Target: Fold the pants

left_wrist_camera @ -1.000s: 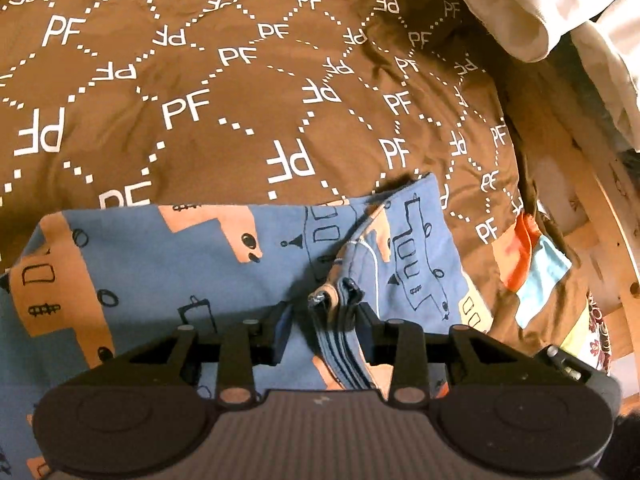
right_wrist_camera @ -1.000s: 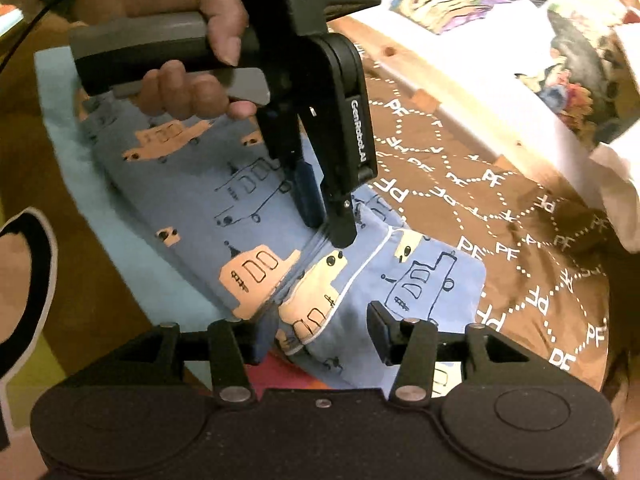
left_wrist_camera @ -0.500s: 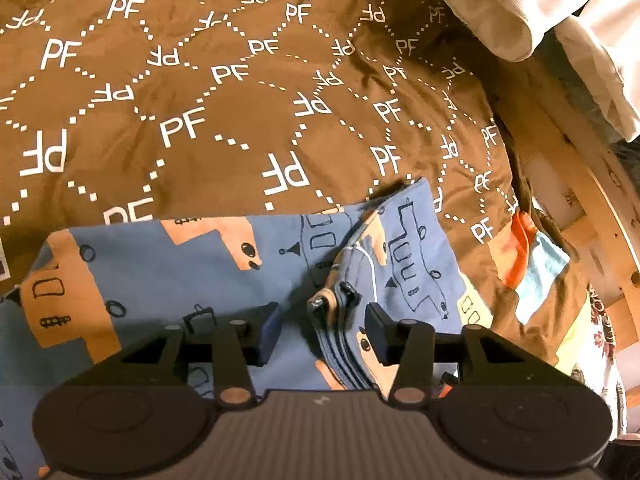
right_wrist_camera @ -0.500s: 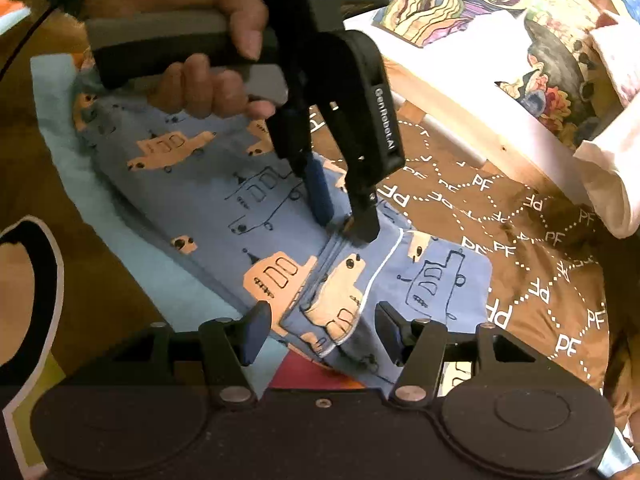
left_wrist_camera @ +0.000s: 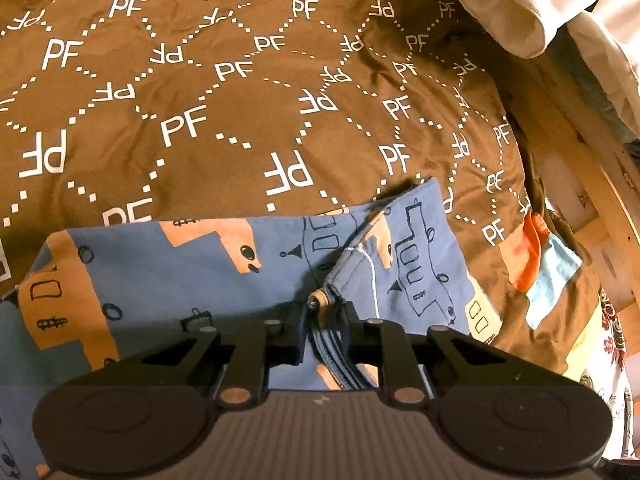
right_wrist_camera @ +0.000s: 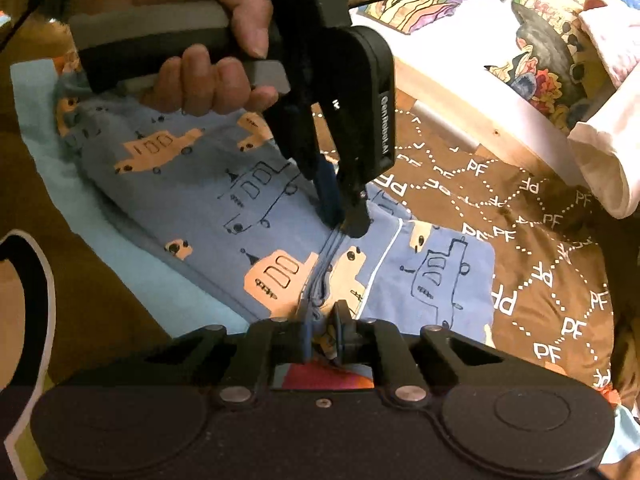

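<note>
Left wrist view: my left gripper has its jaws closing on the stacked edge of the blue pants, several fabric layers bunched between the pads, with a small round button-like bit sticking up right at the pinch. Pants are blue with orange and outlined truck prints and lie flat on a brown blanket printed with white "PF" letters and dotted diamonds; a folded-over flap with white stitching sits just right of the pinch. Cream cloth hangs at upper right and a wooden frame runs down the right side. Right wrist view: my right gripper is also closing, its pads pressed on the near end of that same ridge of layers on the pants. The ridge runs straight from my right pads up to the left gripper, which comes down from above, tips clamped on the far end. My left hand wraps its grey handle. Light blue cloth lies under the pants on the near-left side, the brown blanket is to the right, and colourful patterned fabric sits beyond a pale wooden rail.
</note>
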A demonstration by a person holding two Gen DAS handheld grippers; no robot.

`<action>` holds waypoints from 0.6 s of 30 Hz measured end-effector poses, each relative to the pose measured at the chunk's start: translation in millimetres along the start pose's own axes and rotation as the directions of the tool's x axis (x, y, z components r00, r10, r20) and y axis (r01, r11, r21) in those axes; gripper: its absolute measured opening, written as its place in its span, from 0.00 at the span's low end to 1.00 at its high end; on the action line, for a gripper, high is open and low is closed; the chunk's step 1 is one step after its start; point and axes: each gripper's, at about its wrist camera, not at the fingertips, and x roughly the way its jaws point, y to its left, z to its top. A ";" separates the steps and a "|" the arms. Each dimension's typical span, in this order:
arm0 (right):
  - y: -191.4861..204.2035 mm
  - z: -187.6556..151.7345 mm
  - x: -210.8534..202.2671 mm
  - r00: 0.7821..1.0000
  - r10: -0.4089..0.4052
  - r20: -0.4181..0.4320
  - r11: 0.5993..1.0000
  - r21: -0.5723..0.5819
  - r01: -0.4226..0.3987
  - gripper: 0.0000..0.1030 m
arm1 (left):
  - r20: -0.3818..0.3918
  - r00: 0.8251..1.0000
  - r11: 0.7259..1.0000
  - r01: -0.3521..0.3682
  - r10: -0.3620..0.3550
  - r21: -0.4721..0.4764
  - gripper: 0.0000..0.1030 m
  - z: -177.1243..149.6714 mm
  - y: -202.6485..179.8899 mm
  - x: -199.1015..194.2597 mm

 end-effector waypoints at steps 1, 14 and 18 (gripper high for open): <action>-0.9 0.6 -0.9 1.000 0.003 0.004 1.000 0.001 -0.003 0.11 | 0.000 1.000 1.000 0.003 -0.003 -0.004 0.15 -0.2 0.6 -0.7; -10.0 8.7 -13.2 0.999 0.022 0.041 0.998 0.060 -0.025 0.10 | 0.007 1.000 1.000 0.003 -0.003 0.009 0.07 -1.7 -4.6 -17.6; -8.6 14.6 -14.5 0.998 0.053 0.047 0.993 0.100 -0.057 0.10 | 0.009 0.999 0.998 -0.033 0.033 0.045 0.06 -6.6 -1.6 -23.7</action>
